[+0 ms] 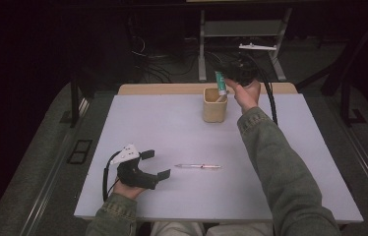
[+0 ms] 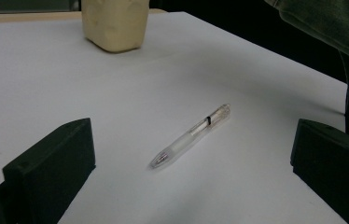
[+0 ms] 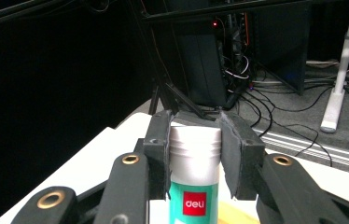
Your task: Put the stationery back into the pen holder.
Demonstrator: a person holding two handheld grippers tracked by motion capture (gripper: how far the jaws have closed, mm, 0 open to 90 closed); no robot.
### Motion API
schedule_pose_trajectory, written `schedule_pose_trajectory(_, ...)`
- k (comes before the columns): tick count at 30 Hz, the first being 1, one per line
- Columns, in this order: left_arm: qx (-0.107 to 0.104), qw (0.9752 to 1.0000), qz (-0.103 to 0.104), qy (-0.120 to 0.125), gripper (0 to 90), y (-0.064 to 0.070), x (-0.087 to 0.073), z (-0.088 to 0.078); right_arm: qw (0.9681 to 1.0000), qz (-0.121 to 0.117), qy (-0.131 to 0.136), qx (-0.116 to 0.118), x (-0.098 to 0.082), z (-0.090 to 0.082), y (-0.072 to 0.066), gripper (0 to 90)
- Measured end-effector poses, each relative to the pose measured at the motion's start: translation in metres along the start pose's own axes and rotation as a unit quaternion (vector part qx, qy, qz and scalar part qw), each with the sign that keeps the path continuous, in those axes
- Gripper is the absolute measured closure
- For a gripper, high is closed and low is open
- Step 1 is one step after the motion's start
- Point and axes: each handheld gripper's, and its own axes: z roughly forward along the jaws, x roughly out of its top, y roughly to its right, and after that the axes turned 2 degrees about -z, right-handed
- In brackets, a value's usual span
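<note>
The worktop (image 1: 172,132) is a plain pale sheet with a strip of light wood showing along its far edge, and everything around it is pretty dark. Behind it the floor has a mess of cables (image 1: 157,69) and a pale metal stand (image 1: 243,34), and the right gripper view shows a black equipment rack (image 3: 210,60) with a tiny red light back there.

The only readable writing is a red square saying "deli" in white, on the glue stick (image 3: 195,186), which has a green label under a white cap.

The right hand-held gripper (image 1: 230,78) is up at the far side of the worktop, arm stretched well forward in a green sleeve (image 1: 275,167), pinching that glue stick by its cap between both pads. The stick hangs upright just over the mouth of a tan cup (image 1: 215,105), its lower end at about rim level.

The left hand-held gripper (image 1: 153,164) sits low near the front left corner, resting on the surface, jaws spread wide with nothing between them. A clear pen (image 1: 198,166) lies flat just in front of it, apart from both jaws.
</note>
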Motion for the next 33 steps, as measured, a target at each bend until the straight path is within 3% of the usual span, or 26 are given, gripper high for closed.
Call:
schedule_pose_trajectory(10,0.000,1.0000,-0.002,0.001,0.0,0.000,0.000,0.000,0.9999,-0.002,0.012,-0.009,-0.011,0.015,0.006,64.8)
schedule_pose_trajectory(20,0.001,1.0000,0.002,-0.003,0.0,-0.001,0.000,0.000,0.9991,0.015,0.031,-0.022,-0.028,0.028,0.009,64.8)
schedule_pose_trajectory(25,0.001,1.0000,0.001,0.000,0.0,-0.001,0.000,0.000,0.9991,0.007,0.024,-0.033,-0.037,0.035,0.008,64.8)
schedule_pose_trajectory(29,0.001,1.0000,0.001,-0.001,0.0,-0.001,0.000,0.000,0.9990,0.015,0.016,-0.039,-0.043,0.039,0.006,64.7)
schedule_pose_trajectory(33,0.001,1.0000,0.003,0.000,0.0,0.000,0.000,0.000,0.9989,-0.001,0.005,-0.046,-0.045,0.041,0.004,64.7)
